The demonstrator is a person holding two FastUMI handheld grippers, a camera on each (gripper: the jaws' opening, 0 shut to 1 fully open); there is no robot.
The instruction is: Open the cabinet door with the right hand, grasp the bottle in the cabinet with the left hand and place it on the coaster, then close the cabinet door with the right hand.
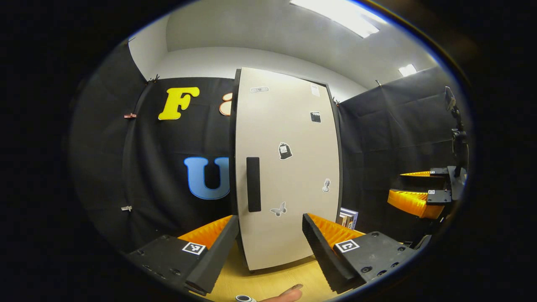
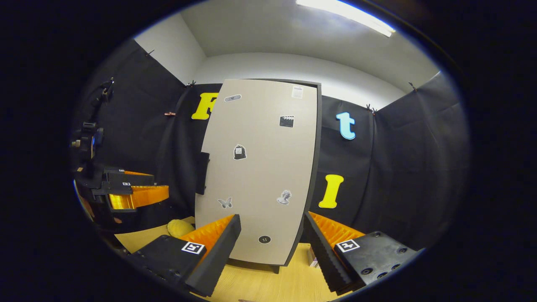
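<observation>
The cabinet door (image 1: pixel 287 167) stands shut and upright on the wooden table (image 1: pixel 277 281), directly ahead of both grippers. In the left gripper view the left gripper (image 1: pixel 268 251) has its jaws spread wide and holds nothing; the lower part of the door sits framed between the two fingers but well beyond their tips, no contact. The dark vertical handle (image 1: pixel 253 184) lies on the door's left side, just above and inboard of the left finger.

In the right gripper view the right gripper (image 2: pixel 272 251) is likewise spread wide and empty, its fingers flanking the door's lower edge at a distance. From this angle the handle (image 2: pixel 203 173) shows edge-on at the door's left margin, above and left of the jaws.

The bottle is not visible (door closed, interior hidden). A small round pale object (image 1: pixel 245 298) is cut off at the bottom of the left gripper view; cannot tell whether it is the coaster. A fingertip (image 1: pixel 289 293) shows beside it, mostly cut off. A yellow object (image 2: pixel 180 227) lies on the table left of the cabinet, partly hidden. Box-like items (image 1: pixel 348 218) at the cabinet's right foot are hard to make out.

Each gripper appears in the other's view, off to the side, held level and pointing toward the cabinet, jaws apart.
</observation>
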